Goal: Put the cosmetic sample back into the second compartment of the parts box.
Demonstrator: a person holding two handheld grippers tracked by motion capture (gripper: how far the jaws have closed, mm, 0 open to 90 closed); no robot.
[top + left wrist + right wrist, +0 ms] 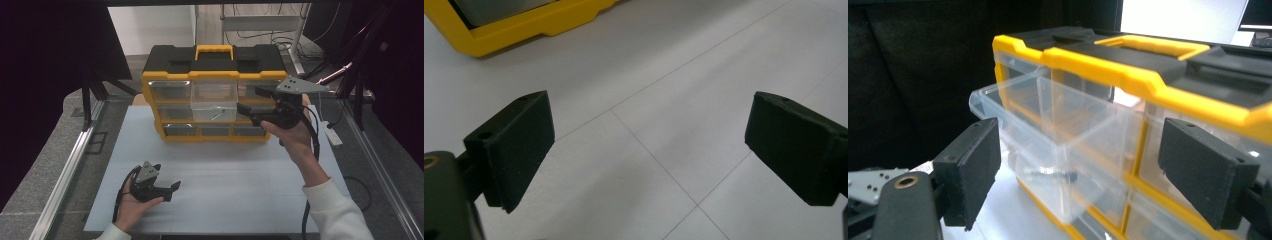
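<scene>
Clear drawer [214,104] stands pulled out from the middle column of the yellow-and-black organizer [170,75], which sits at the far edge of the white worktop [225,175]; a small screw [1053,175] lies inside it. Right gripper [248,101] is just beside the drawer's right side, jaws spread with nothing pinched (pads clear of the plastic). Left gripper [172,187] rests near the worktop's near-left corner, jaws wide apart and empty.
</scene>
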